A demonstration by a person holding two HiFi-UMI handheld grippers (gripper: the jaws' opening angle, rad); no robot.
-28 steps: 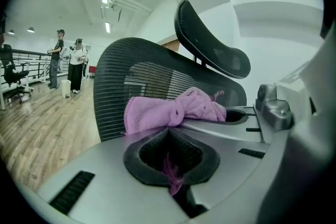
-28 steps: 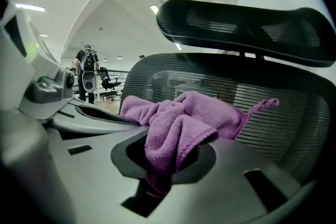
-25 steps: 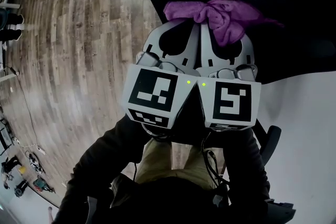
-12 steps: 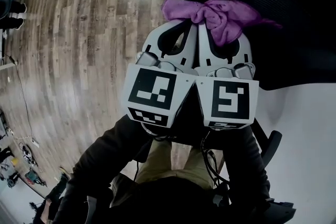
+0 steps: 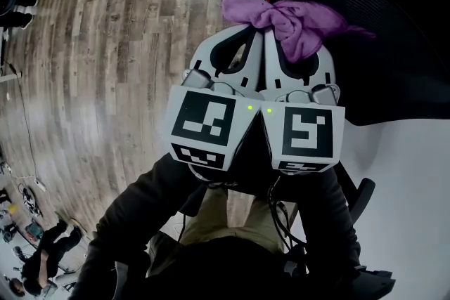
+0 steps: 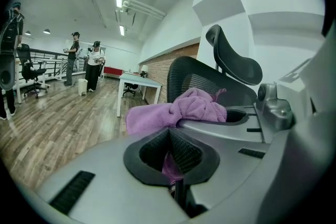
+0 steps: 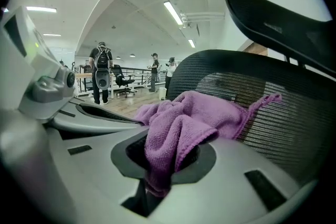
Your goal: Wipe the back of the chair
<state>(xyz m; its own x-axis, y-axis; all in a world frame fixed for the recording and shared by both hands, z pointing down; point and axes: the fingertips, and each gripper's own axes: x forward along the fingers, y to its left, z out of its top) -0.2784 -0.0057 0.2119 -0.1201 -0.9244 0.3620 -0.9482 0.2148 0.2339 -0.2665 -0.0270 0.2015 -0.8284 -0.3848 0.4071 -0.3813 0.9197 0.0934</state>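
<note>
Black mesh chair (image 5: 394, 46) takes up the top right, its back facing the person. Left gripper (image 6: 170, 157) and right gripper (image 7: 161, 165) sit pressed side by side. Both are clamped on one bunched purple cloth (image 5: 295, 21), which is right up at the chair's back.

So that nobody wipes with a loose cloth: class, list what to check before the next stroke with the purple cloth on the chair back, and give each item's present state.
1. Right tongs shut on the purple cloth: ok.
2. Left tongs shut on the same cloth: ok, a fold shows between the jaws.
3. Chair back right ahead of the cloth: ok.
4. Cloth pressed against the chair back: cannot tell.
5. People away from the chair: ok, they stand far off.
</note>
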